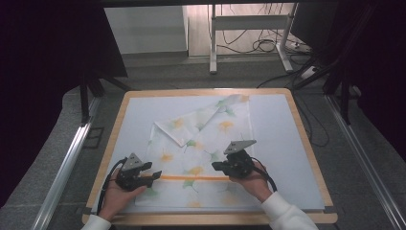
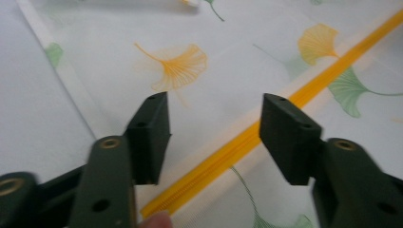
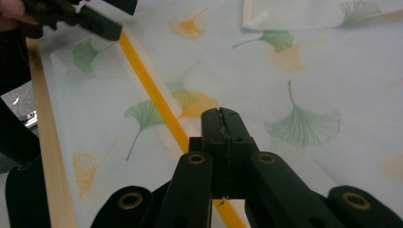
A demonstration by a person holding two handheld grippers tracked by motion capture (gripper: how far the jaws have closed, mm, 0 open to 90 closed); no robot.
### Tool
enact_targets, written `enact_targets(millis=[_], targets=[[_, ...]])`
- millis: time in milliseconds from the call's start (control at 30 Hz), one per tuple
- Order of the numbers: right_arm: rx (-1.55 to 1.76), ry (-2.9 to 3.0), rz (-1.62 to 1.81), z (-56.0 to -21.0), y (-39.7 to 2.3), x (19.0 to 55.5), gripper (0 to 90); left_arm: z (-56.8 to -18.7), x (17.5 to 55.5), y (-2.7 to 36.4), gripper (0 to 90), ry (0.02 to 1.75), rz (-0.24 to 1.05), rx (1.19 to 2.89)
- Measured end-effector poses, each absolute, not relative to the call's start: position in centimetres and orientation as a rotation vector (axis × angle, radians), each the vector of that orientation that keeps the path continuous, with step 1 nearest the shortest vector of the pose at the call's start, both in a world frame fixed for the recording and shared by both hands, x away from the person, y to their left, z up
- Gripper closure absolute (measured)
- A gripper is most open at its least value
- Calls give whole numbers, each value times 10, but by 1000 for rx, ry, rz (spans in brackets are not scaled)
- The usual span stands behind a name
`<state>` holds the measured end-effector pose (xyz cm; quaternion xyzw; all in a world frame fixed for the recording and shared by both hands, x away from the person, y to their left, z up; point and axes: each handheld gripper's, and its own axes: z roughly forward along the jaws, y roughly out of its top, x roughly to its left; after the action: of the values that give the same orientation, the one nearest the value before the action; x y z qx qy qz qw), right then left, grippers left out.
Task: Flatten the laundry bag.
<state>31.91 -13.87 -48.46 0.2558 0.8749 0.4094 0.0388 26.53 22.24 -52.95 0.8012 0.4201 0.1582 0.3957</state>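
Grey floor, cables and metal frame legs lie behind our wooden-edged tabletop (image 1: 306, 143), which carries a pale mat, and on that mat lies the cloth (image 1: 201, 143) — white, printed with yellow and green ginkgo leaves, its far corner already folded back toward the middle. Across the cloth's near part runs an orange stripe (image 1: 191, 178), and this stripe is what our next move turns on: its long axis lies left to right along the near edge of the tabletop, pointing from one claw to the other. Our left claw (image 1: 154, 176) sits at the stripe's left end, with its jaws spread apart on either side of the stripe (image 2: 266, 128) and nothing between them yet but cloth lying flat below. Our right claw (image 1: 218, 166) sits near the stripe's right end, and in the right gripper view its jaws (image 3: 221, 124) are pressed together; a thin layer of cloth may be pinched there, though we cannot tell for sure. From that claw the stripe (image 3: 152, 95) runs away toward the left claw (image 3: 102, 26) at the far end. Each hand is nearest its own end, so we judge that the left claw has to come down and close on the stripe before the two can lift this edge together — level, or the fold will go askew.
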Motion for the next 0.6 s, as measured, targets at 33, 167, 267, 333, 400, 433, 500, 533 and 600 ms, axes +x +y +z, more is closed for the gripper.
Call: enact_targets(millis=[33,167,267,333,400,433,500,533,600], targets=[[787,2685,1253,-486,-142,316,892,-529,266,222,510,1062,405,2033],[796,2686,1253,-489,-158,305,893,-528,269,220,619,1058,410,2034],[811,2668,1260,-488,-169,299,892,-528,276,215,708,1058,413,2061],[829,2657,1270,-488,-177,296,892,-528,282,212,777,1054,411,2074],[843,2652,1275,-489,-183,294,892,-527,289,209,851,1051,416,2087],[856,2652,1285,-489,-185,293,892,-527,292,208,882,1052,415,2094],[870,2647,1299,-489,-188,294,892,-526,303,205,900,1060,447,2120],[875,2642,1308,-488,-188,294,893,-526,307,204,900,1064,462,2120],[872,2633,1318,-486,-189,294,892,-526,318,204,900,1082,460,2114]])
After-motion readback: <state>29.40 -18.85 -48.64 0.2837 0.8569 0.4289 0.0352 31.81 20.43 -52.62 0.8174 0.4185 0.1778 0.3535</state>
